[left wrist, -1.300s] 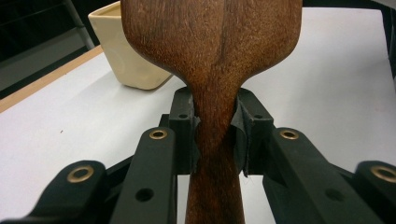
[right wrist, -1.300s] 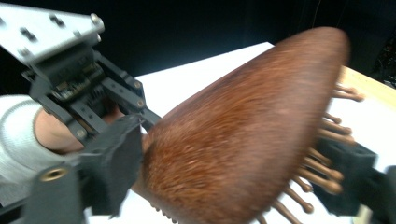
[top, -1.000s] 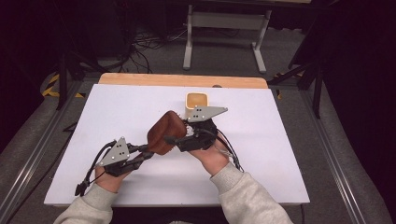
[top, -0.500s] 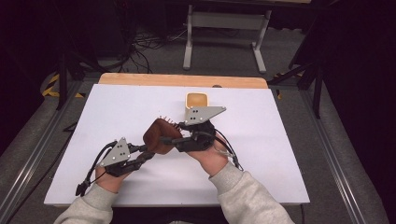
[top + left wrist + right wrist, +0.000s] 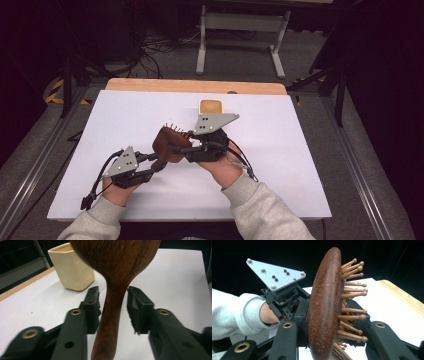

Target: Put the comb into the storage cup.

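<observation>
High view: fixed above the person's side, facing forward and down over the whole white table, from well back. Left gripper view: low and close, looking along its jaws at the wooden hairbrush handle, with the cream cup beyond. Right gripper view: equally close, facing the brush head edge-on, with the left gripper behind it. All three views share the hairbrush.

A lab or studio: white table on grey carpet, loose cables (dark surroundings), metal stand.
</observation>
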`<move>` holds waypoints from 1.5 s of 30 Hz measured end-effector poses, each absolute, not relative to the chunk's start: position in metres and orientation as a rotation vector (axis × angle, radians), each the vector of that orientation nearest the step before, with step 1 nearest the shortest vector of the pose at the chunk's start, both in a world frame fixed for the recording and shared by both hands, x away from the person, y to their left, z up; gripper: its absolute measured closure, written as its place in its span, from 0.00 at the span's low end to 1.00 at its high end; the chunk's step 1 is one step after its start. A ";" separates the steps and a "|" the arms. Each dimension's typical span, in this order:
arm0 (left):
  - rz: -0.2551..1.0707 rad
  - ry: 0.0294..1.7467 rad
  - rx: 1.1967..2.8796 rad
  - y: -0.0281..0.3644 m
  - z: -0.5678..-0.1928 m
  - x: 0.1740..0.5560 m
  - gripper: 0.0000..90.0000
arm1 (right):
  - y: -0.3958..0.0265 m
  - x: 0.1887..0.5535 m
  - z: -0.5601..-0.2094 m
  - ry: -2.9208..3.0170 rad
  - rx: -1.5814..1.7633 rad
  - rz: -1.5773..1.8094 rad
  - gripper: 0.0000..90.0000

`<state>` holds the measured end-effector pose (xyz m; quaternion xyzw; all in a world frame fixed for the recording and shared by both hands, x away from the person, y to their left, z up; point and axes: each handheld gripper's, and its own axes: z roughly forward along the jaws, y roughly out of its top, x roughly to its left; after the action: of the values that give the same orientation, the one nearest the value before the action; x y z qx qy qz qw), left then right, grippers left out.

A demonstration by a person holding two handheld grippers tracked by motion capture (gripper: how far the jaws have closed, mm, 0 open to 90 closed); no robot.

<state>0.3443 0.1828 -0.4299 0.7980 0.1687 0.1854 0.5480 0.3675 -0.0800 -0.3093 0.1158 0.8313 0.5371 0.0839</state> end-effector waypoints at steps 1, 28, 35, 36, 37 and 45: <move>0.445 0.400 1.888 0.183 -0.430 0.345 0.64 | -0.080 0.368 -0.308 2.482 0.351 1.609 0.67; 0.366 0.522 1.740 0.211 -0.427 0.357 0.04 | -0.117 0.390 -0.235 2.325 0.399 1.581 0.66; 0.363 0.542 1.729 0.218 -0.427 0.359 0.04 | -0.126 0.396 -0.227 2.293 0.427 1.572 0.66; 0.359 0.546 1.729 0.219 -0.427 0.359 0.04 | -0.129 0.397 -0.224 2.272 0.439 1.560 0.66; 0.367 0.544 1.733 0.219 -0.427 0.359 0.04 | -0.130 0.397 -0.223 2.268 0.443 1.563 0.66; 0.386 0.551 1.751 0.221 -0.428 0.358 0.04 | -0.140 0.404 -0.214 2.215 0.476 1.538 0.66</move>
<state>0.3584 0.2208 -0.4275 0.7526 0.2367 0.1658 0.5916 0.4040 -0.1396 -0.2144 0.1702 0.7926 0.5502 0.2004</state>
